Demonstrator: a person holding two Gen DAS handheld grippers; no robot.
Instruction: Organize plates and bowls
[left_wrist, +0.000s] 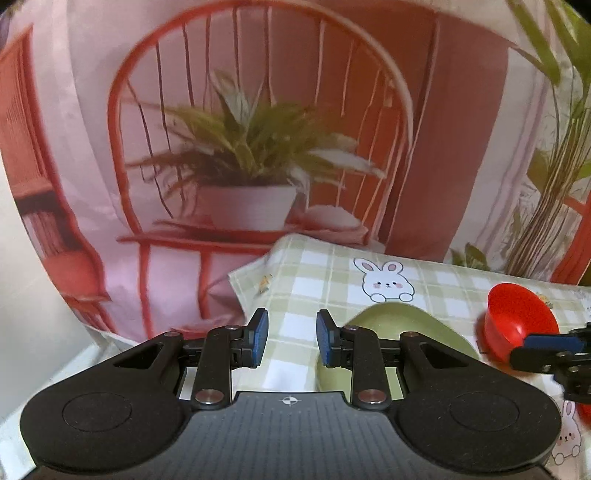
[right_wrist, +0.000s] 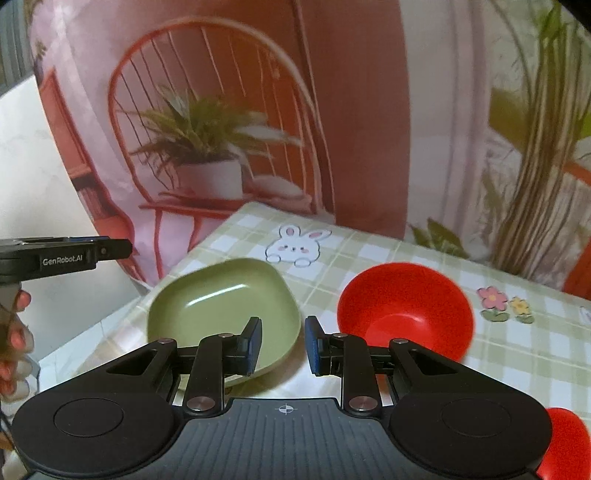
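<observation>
A green squarish plate (right_wrist: 221, 302) lies near the table's left corner, with a red bowl (right_wrist: 406, 306) upright to its right. My right gripper (right_wrist: 283, 345) hovers above the plate's near edge, open, with nothing between its pads. In the left wrist view my left gripper (left_wrist: 291, 338) is also open and empty, above the checked cloth just left of the green plate (left_wrist: 391, 325). The red bowl (left_wrist: 517, 321) sits further right, partly behind the right gripper (left_wrist: 521, 350). From the right wrist the left gripper (right_wrist: 122, 248) shows side-on at the left edge.
The table wears a green checked cloth (right_wrist: 369, 251) with rabbit prints; its left edge and far corner are close. Another red dish (right_wrist: 565, 443) peeks in at the bottom right. A printed backdrop (left_wrist: 258, 147) hangs behind. A hand (right_wrist: 14, 332) holds the left gripper.
</observation>
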